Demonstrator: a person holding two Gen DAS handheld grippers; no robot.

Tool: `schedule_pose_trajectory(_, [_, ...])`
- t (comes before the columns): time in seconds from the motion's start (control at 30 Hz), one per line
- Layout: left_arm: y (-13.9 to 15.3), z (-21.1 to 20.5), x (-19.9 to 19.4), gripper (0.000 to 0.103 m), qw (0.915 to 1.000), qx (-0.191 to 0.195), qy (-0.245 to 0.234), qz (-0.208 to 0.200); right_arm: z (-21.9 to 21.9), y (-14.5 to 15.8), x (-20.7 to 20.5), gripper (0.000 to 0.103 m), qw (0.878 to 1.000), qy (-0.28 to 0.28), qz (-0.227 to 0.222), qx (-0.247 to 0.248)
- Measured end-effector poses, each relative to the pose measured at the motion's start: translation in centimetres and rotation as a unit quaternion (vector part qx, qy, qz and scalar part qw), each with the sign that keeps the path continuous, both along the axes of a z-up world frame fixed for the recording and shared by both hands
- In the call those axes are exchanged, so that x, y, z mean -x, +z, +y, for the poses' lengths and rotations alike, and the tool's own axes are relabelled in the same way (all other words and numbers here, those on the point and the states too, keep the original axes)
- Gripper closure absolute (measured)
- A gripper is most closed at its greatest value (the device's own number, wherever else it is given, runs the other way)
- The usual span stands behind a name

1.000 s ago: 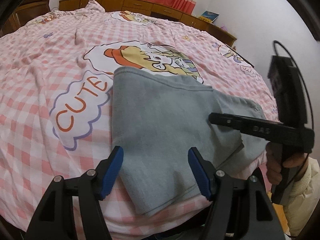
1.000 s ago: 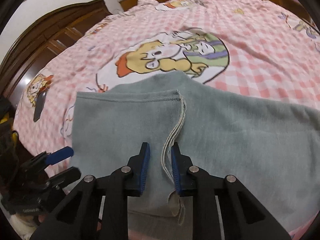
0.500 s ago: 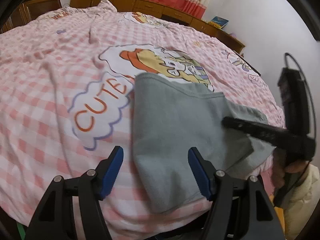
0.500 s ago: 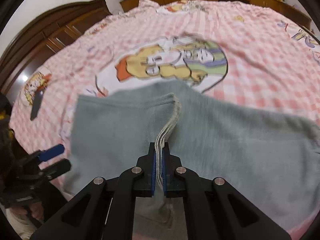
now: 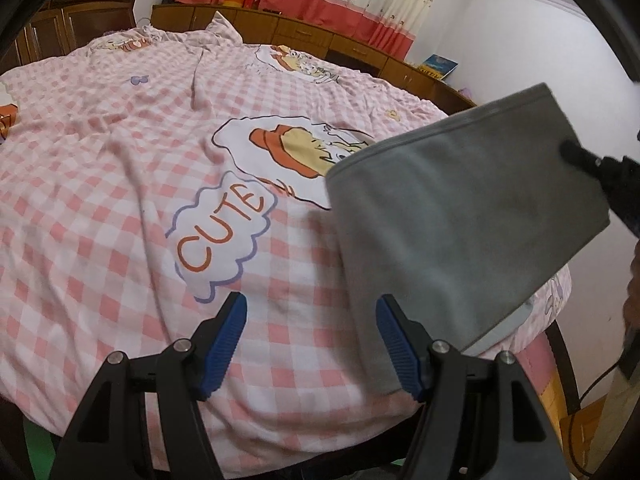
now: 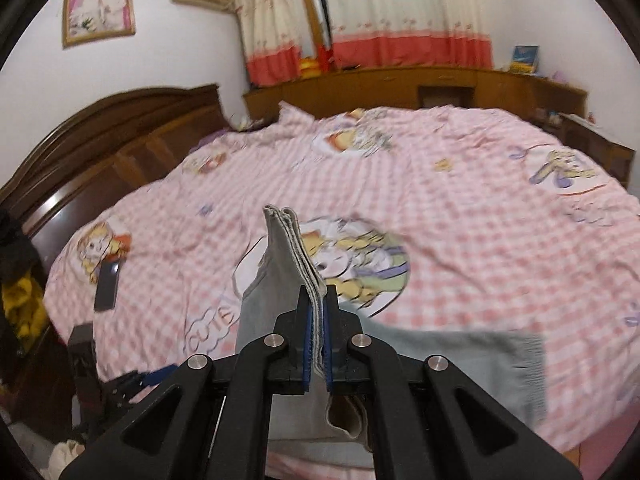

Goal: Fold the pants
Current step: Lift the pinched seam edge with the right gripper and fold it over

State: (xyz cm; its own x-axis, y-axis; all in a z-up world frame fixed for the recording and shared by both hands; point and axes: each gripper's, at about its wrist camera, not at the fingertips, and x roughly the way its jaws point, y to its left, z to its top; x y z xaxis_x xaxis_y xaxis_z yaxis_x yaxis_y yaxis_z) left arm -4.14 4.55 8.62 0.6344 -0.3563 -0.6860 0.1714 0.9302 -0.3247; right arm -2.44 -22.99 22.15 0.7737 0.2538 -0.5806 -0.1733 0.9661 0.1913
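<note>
The right gripper (image 6: 317,344) pinches the stacked edge of the gray pants (image 5: 460,216), which hang above the bed (image 5: 120,184). The left gripper (image 5: 312,344) is spread and empty; the cloth's lower edge lies just right of it.

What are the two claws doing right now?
Left claw: open, holding nothing.
Right claw: closed on the pants.

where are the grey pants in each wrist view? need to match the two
Left wrist: grey pants right of centre, lifted off the bed, right tool at their edge.
Right wrist: grey pants bottom centre, stacked edges clamped in the right tool.
Shared landmark: cartoon print with "CUTE" bubble on the pink checked bedspread.
</note>
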Motion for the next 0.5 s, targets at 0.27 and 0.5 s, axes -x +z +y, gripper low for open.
schedule_pose_trajectory(0.27, [0.6,-1.7,0.7,0.032,0.9997,-0.01,-0.021,-0.007,-5.4,1.8,0.8,0.098,0.997,-0.078,-0.01,-0.003])
schedule_pose_trajectory(0.5, [0.2,-5.6,1.2,0.032,0.996,-0.017,-0.087,0.001,-8.8,1.8,0.3,0.098,0.993,-0.115,0.006,-0.01])
